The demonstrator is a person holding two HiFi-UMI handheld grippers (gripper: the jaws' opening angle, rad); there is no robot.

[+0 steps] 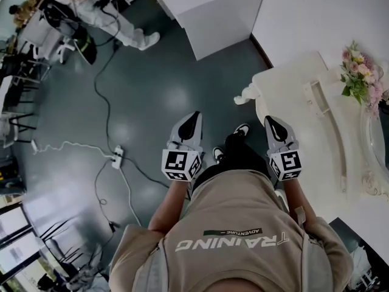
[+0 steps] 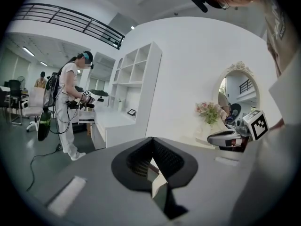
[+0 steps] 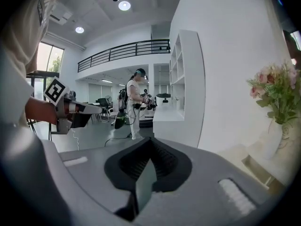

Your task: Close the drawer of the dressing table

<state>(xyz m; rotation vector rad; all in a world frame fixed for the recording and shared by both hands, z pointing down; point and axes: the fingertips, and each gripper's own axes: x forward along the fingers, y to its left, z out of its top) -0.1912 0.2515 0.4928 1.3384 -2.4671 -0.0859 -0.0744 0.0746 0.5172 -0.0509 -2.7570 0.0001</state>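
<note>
Both the grey left gripper (image 1: pixel 193 119) and grey right gripper (image 1: pixel 271 123) are pinched shut, empty, near the cream carved dressing table (image 1: pixel 298 78), its drawer indiscernible

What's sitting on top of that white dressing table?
Pink flowers and an oval mirror stand on the dressing table. The right gripper and the person's arm cover its near edge.

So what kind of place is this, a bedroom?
Probably not a real one. It looks like a big studio or workspace with furniture set up in it. There's a white dressing table with flowers, but also a power strip on the grey floor and a balcony railing high up.
</note>
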